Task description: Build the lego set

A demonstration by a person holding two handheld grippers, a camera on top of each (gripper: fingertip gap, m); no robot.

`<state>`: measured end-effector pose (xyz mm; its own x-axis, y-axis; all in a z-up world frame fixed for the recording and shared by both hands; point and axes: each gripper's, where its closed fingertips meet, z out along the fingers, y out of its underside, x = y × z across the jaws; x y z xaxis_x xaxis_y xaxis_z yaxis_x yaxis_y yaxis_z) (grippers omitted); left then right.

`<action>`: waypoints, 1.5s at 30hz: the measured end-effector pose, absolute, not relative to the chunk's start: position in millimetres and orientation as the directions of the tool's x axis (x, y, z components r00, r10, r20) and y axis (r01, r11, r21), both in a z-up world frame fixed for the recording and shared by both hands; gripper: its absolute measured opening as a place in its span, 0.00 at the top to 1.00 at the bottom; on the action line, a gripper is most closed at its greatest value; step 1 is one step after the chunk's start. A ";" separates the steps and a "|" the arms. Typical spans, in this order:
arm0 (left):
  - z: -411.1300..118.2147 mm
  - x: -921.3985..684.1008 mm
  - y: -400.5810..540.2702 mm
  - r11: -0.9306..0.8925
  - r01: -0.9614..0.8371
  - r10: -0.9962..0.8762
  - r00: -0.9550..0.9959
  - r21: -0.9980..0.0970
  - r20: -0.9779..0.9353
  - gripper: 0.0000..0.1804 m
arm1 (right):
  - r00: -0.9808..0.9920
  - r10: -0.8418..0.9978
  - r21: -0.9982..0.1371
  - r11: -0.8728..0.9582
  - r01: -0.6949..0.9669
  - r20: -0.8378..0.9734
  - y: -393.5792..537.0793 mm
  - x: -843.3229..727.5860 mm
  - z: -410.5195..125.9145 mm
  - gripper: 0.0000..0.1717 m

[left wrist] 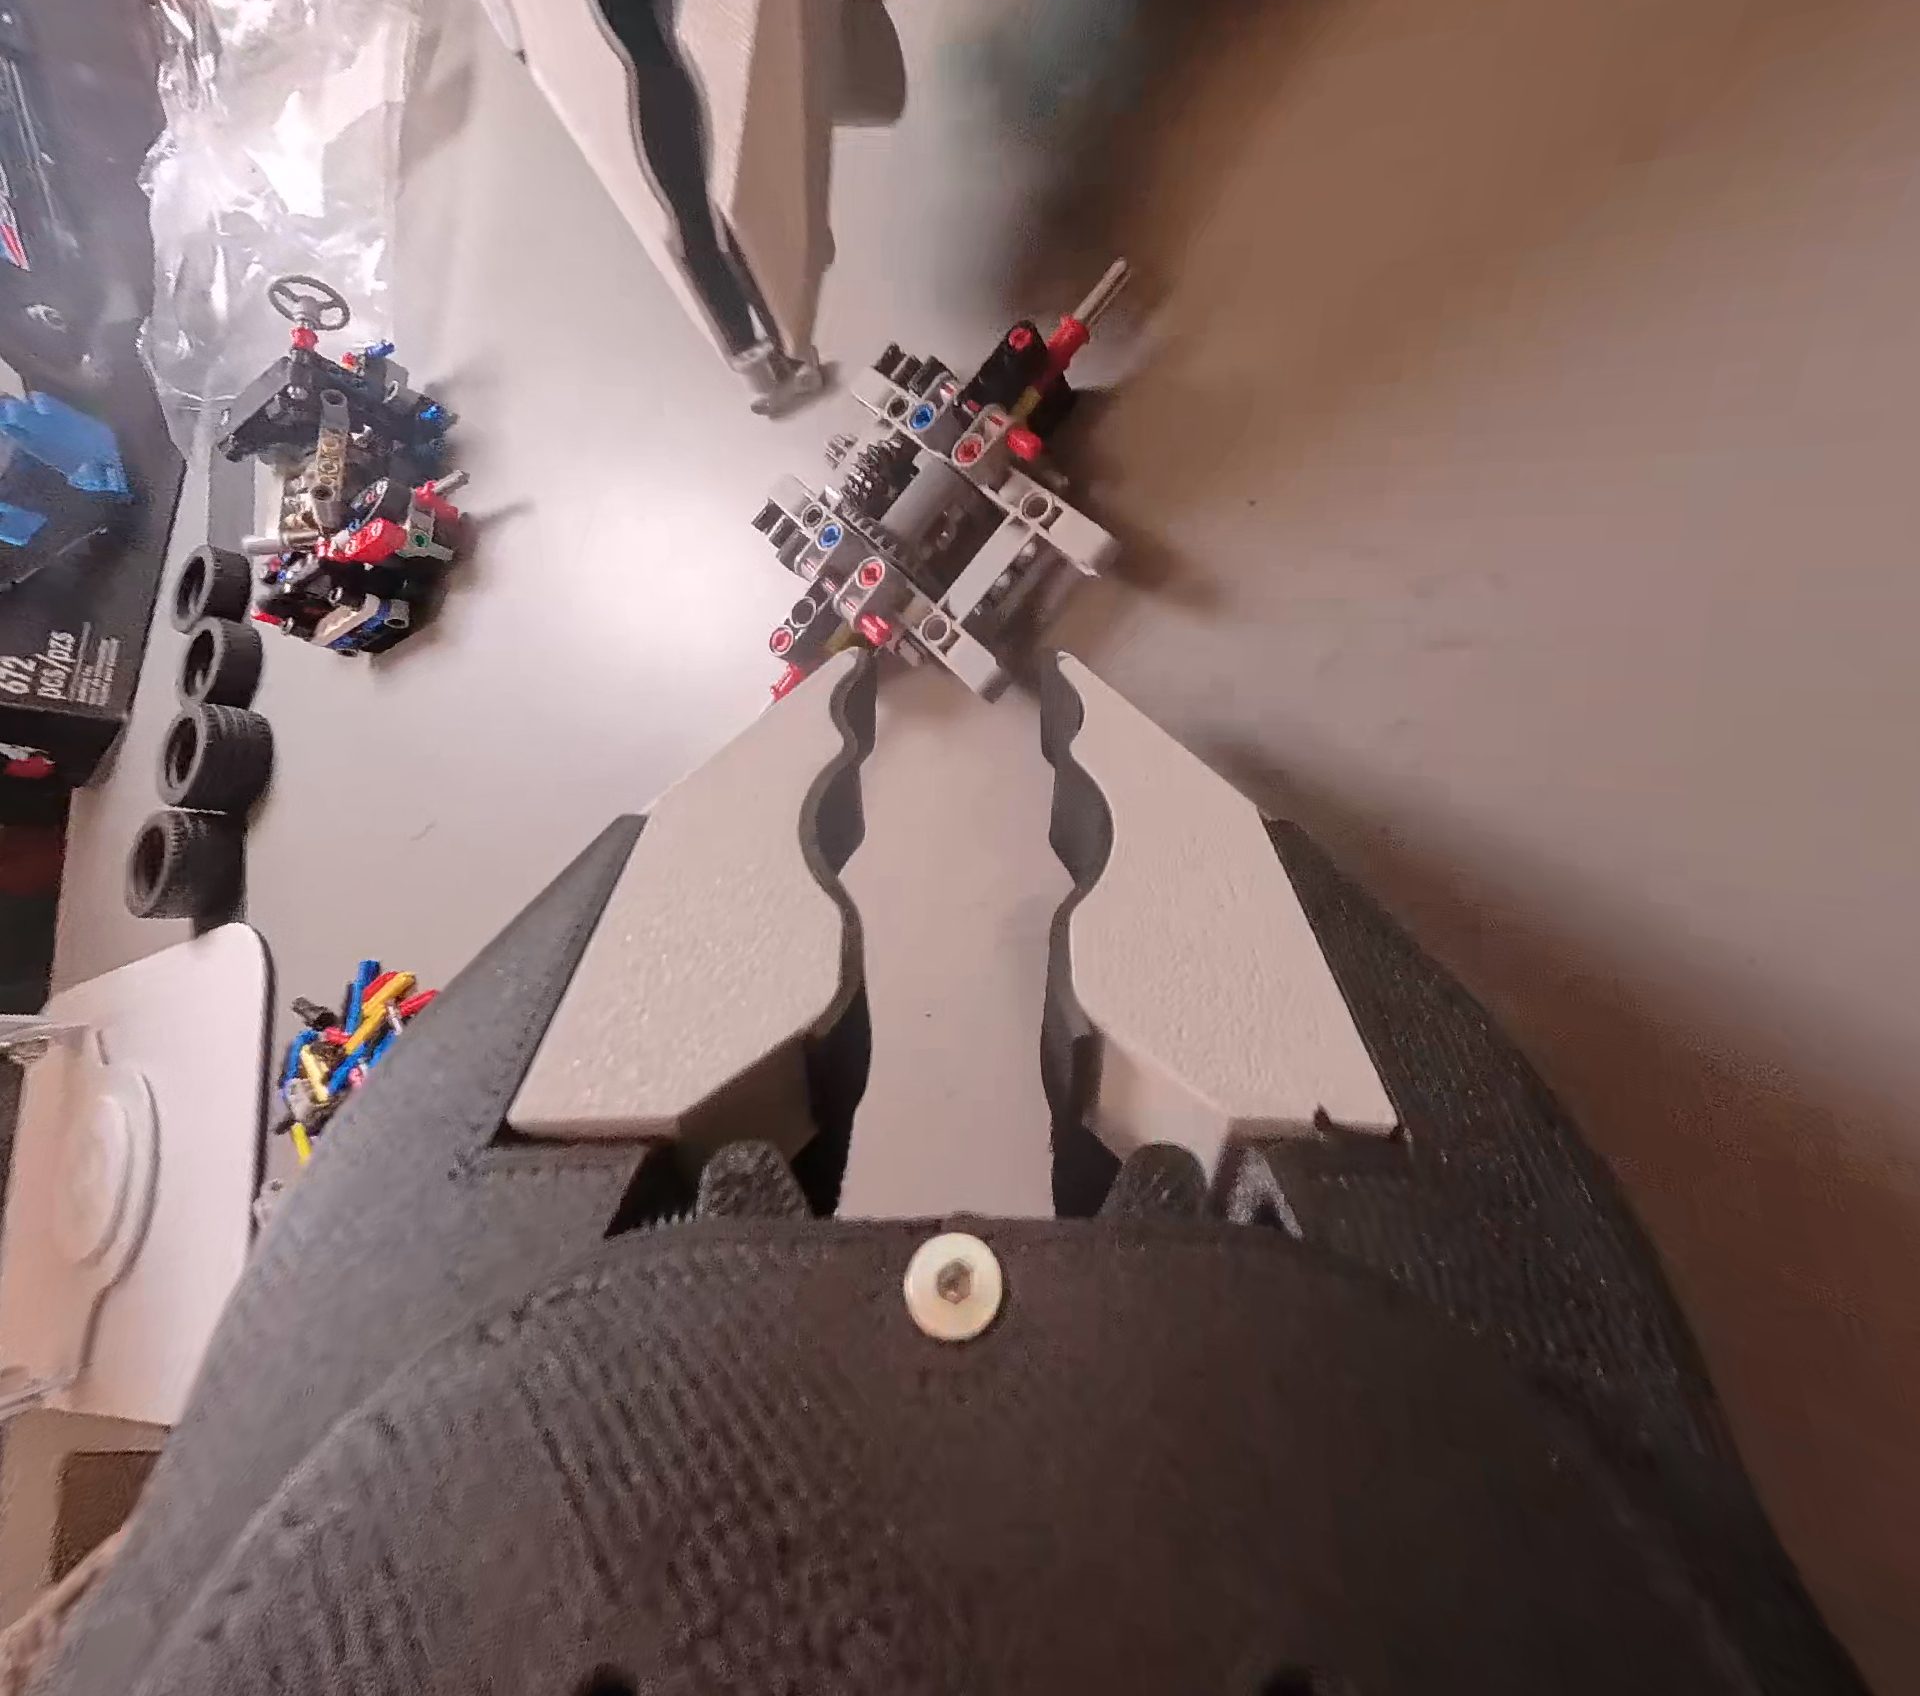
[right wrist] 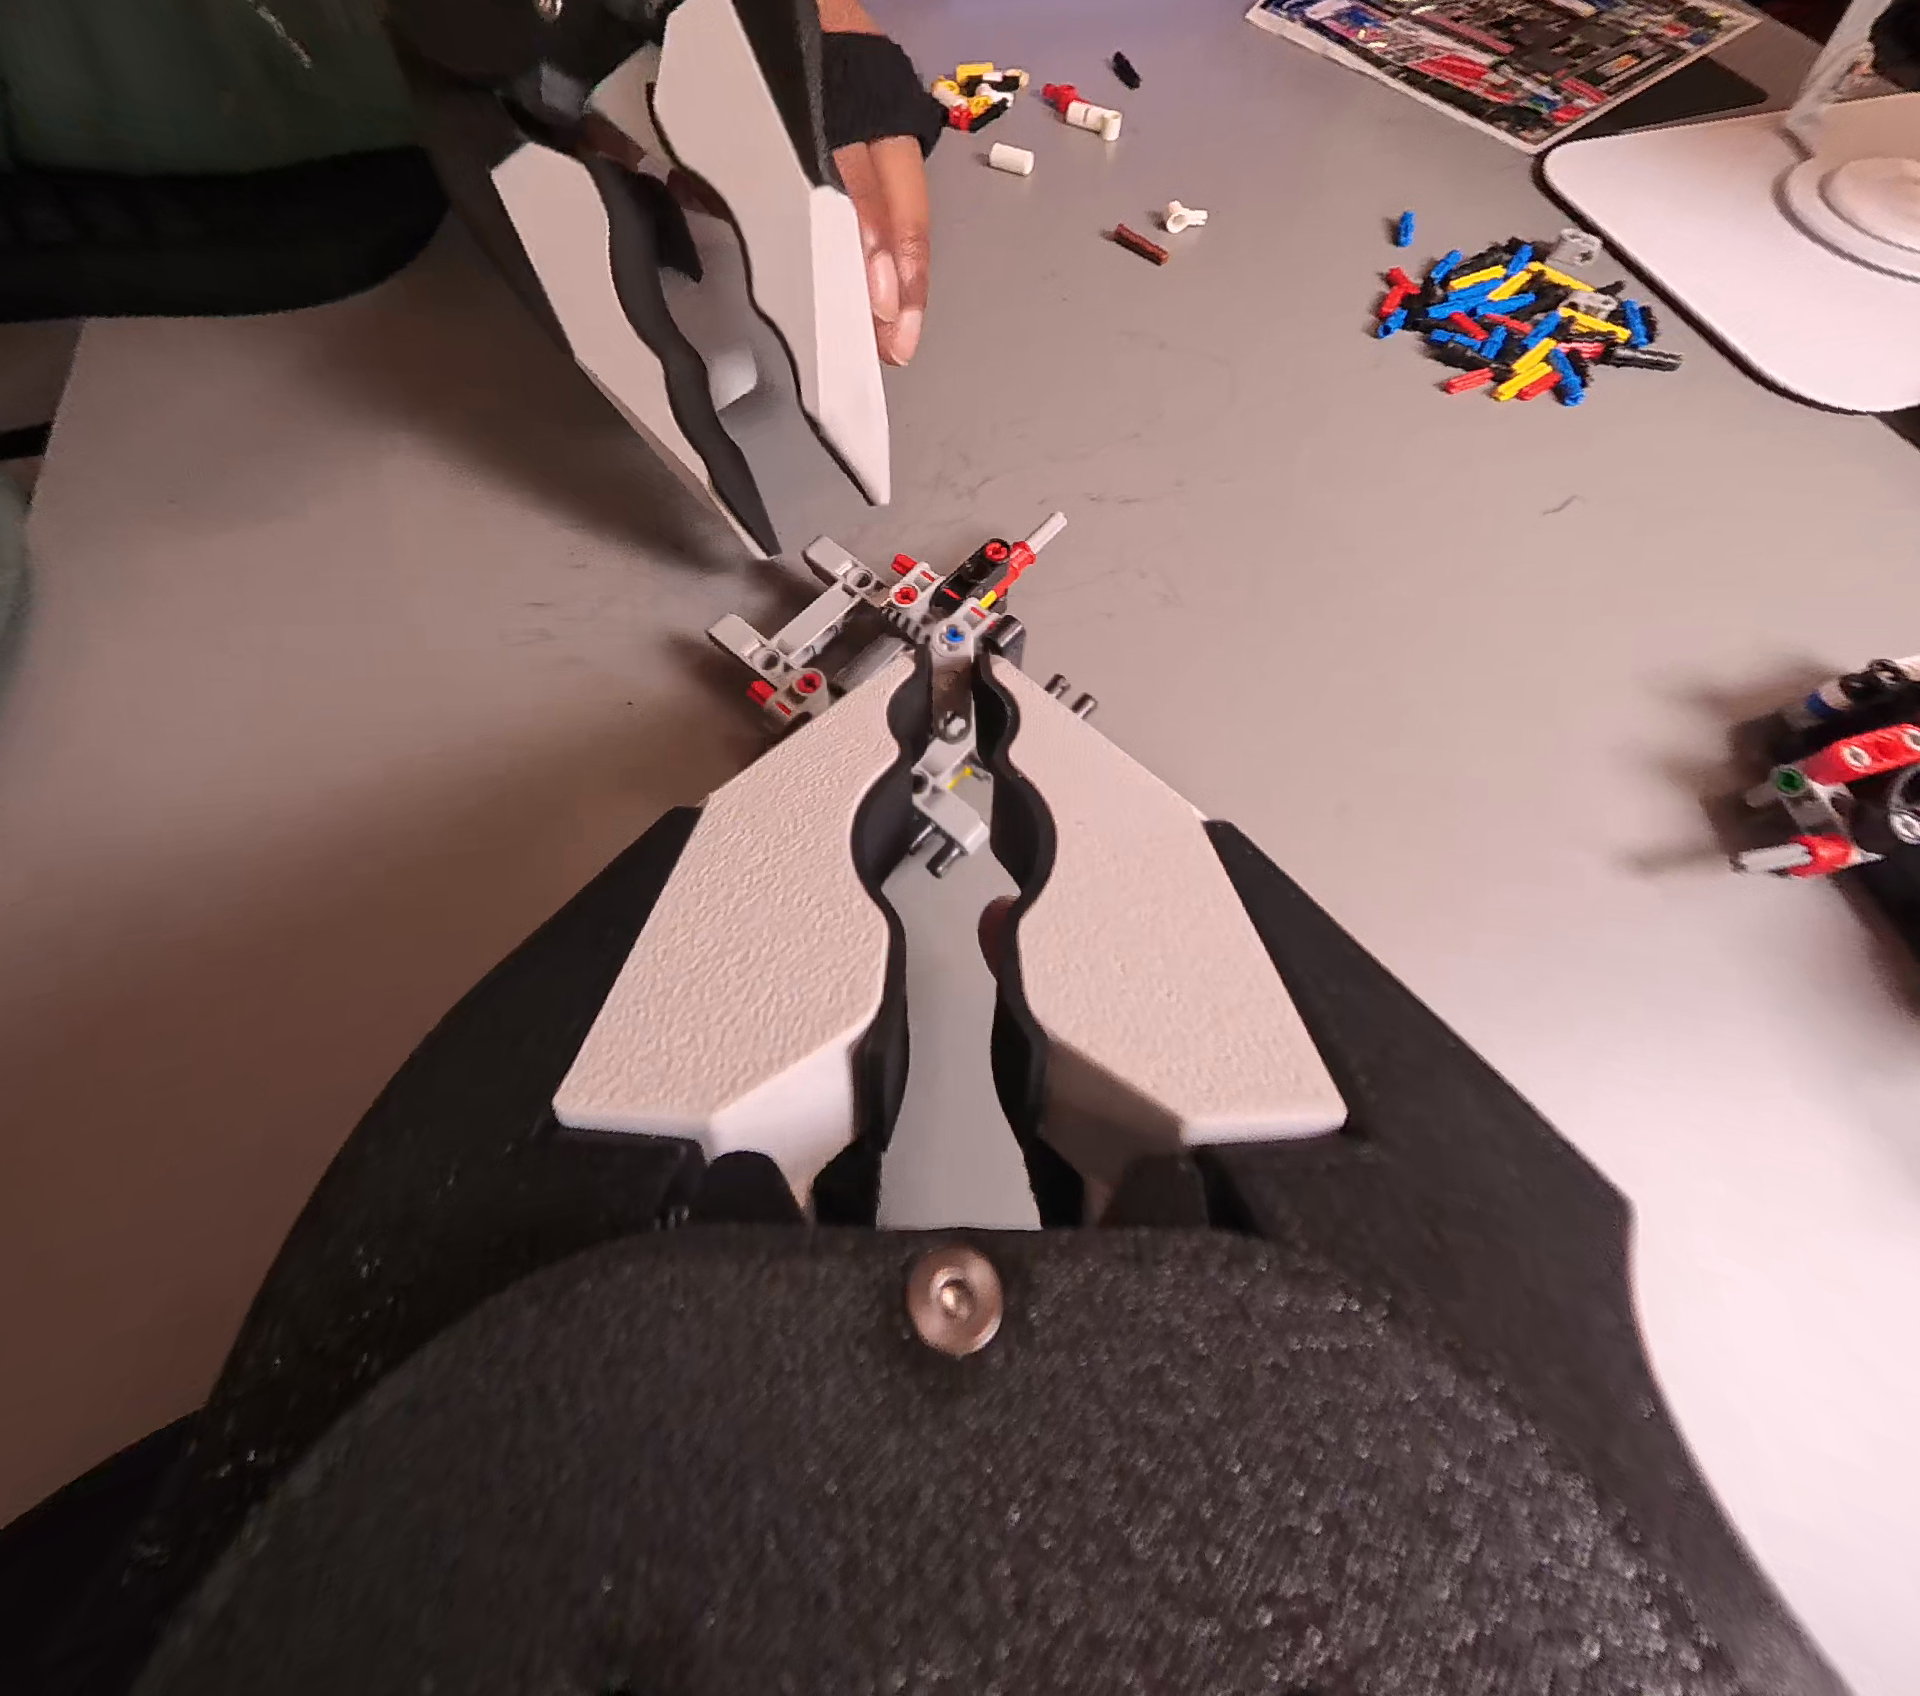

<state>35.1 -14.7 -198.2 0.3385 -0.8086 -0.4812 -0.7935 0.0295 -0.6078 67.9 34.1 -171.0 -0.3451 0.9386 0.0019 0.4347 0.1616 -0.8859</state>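
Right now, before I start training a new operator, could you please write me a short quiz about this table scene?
1. Which one has its fingers wide apart: the left gripper or the right gripper?
2. True or false: the four black tyres are mounted on the grey brick assembly.
3. The pile of small coloured pins lies nearest to: A the blue bin, B the white stand base, C the printed booklet.

Key: 1 the left gripper; 2 false, they lie loose in a row; 3 B.
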 end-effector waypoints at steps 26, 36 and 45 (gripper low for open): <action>-146.7 51.9 -31.0 -0.173 -0.364 -0.874 0.484 -0.915 -0.027 0.97 | -0.412 0.907 -0.846 0.281 0.453 0.081 15.0 68.0 -188.3 0.96; -146.5 47.4 -16.8 -0.273 -0.308 -0.824 0.564 -0.912 0.056 0.97 | -0.485 0.874 -0.923 0.202 0.328 0.019 10.9 88.7 -147.3 0.96; -146.2 54.9 -15.3 -0.280 -0.304 -0.812 0.582 -0.910 0.055 0.97 | -0.501 0.865 -0.892 0.254 0.374 0.037 3.9 84.3 -164.3 0.96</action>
<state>54.9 -15.3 -146.2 0.5818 -0.8115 0.0549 -0.3045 -0.2799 -0.9105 84.3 3.9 -164.3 -0.5008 0.8648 0.0369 0.3737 0.2544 -0.8920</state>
